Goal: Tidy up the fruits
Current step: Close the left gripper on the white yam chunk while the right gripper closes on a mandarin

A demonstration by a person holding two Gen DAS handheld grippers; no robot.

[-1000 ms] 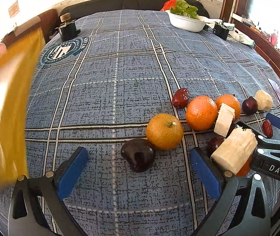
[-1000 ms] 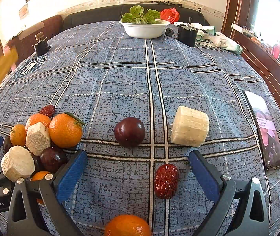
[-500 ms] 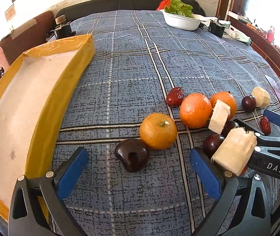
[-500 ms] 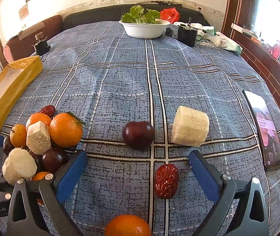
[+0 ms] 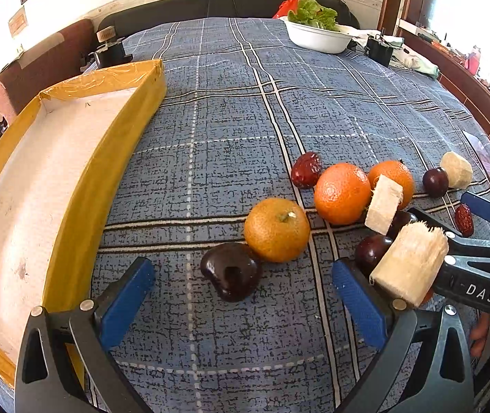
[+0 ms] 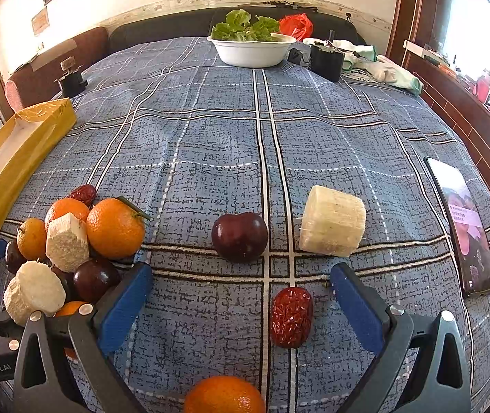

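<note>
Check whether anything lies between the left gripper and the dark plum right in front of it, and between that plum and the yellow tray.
Nothing visible does. The left gripper is open with the dark plum sitting between its fingers; an orange touches the plum's far side. Only bare blue cloth lies between the plum and the yellow tray.

**Open cloth in the middle, fruit crowding the near edge**

Take the yellow tray as the marker. Just to its right, a broad stretch of blue checked cloth lies bare, all the way back to the white bowl. Nearer, the way narrows: a dark plum and an orange sit touching, right between the left tongs, jaws spread wide. Further right of the tray the pile thickens, with oranges, plums and cane pieces pressed together. Beyond it, a lone plum, a cane chunk and a red date stand apart with gaps between. A phone lies along the far right edge.
</note>
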